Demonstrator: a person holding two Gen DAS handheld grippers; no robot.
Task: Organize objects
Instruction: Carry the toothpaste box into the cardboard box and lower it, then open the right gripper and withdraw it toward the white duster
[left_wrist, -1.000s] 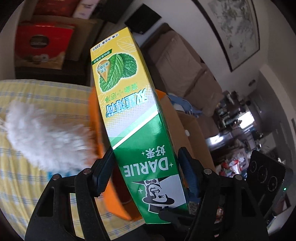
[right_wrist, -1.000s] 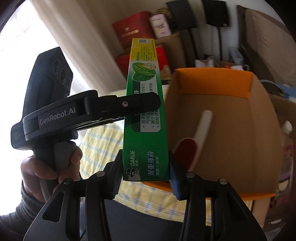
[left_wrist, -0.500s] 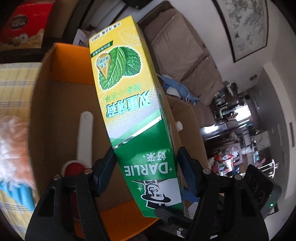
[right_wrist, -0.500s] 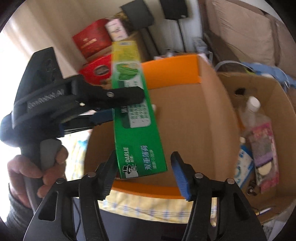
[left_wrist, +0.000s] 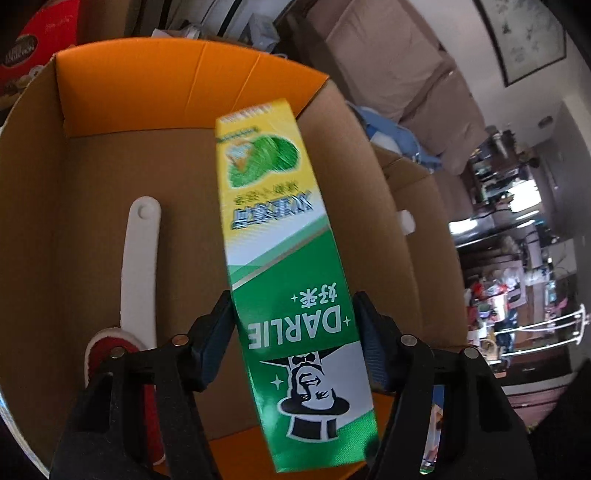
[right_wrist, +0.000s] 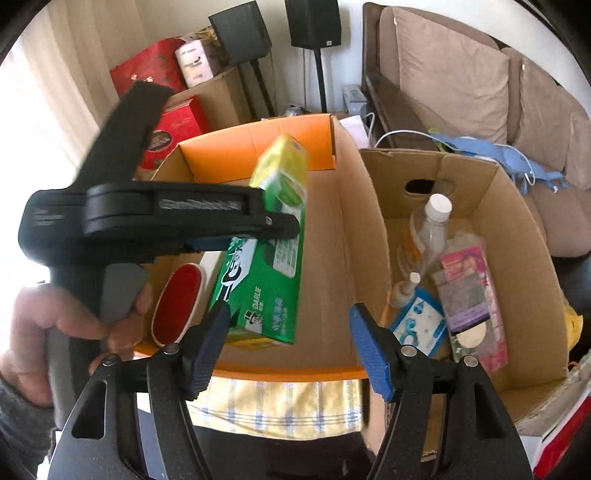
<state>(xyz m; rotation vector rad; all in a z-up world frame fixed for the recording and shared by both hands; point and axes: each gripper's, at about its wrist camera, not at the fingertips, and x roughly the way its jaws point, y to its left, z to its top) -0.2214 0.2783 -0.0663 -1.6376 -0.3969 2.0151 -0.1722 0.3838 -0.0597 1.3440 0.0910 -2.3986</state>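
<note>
Placing step: left gripper (left_wrist: 291, 332) pinches green-yellow cardboard toothpaste box (left_wrist: 291, 280) over orange-rimmed carton (left_wrist: 192, 66); right gripper (right_wrist: 288, 343) spread, just opened, empty. Next: lower, release.

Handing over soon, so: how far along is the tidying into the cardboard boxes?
Done: lint brush lies in the orange-flapped box; a bottle and packets sit in the neighbouring box. In hand: left gripper, jaws just tightening, clamps the toothpaste box above the orange-flapped box; right gripper, jaws just opening, presses nothing. Left: lowering and releasing it.
</note>
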